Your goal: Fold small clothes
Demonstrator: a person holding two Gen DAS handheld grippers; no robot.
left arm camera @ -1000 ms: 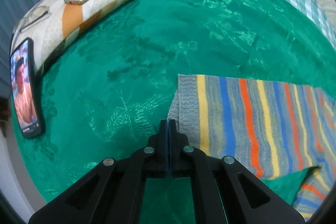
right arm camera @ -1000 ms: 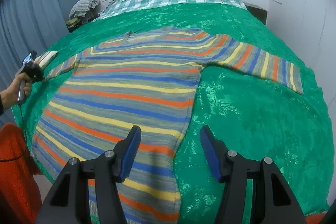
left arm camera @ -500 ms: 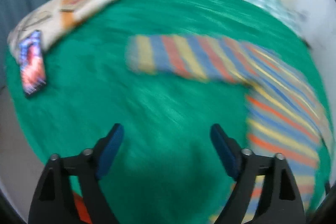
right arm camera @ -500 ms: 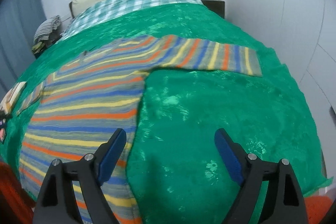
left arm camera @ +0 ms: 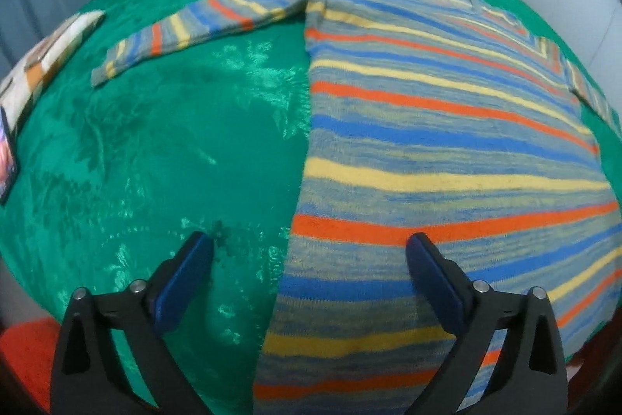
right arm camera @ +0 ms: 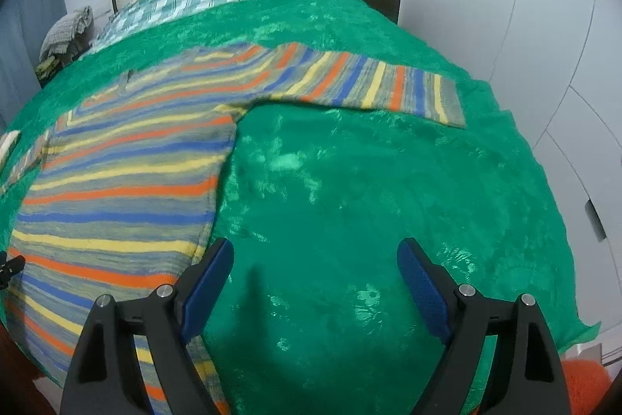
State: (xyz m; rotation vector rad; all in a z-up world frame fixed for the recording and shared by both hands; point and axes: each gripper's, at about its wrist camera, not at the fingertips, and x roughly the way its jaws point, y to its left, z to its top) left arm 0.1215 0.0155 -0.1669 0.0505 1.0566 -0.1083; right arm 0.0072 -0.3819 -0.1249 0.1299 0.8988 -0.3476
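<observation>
The blanket (left arm camera: 163, 150) is green and covers most of the bed, and the sweater (left arm camera: 447, 150) lies flat on it, face up and not yet folded. Its long axis runs from the hem at the near edge to the collar at the far end, and both sleeves stretch sideways, one (left arm camera: 194, 26) to the left, one (right arm camera: 373, 84) to the right.

The left gripper (left arm camera: 309, 255) hangs over the sweater's left side seam near the hem. The jaws have just been opening and now stand wide. One finger is above the blanket, the other above the knit, and nothing is pinched.

The right gripper (right arm camera: 315, 259) hangs over bare blanket just beside the right side seam. Its jaws are apart and empty, with the sweater to their left.

Judgement: the left hand is nearer a grasp.

Containers: none in view. A pillow (left arm camera: 42, 61) and a phone (left arm camera: 6, 158) lie at the blanket's left edge, well apart from the sweater.
</observation>
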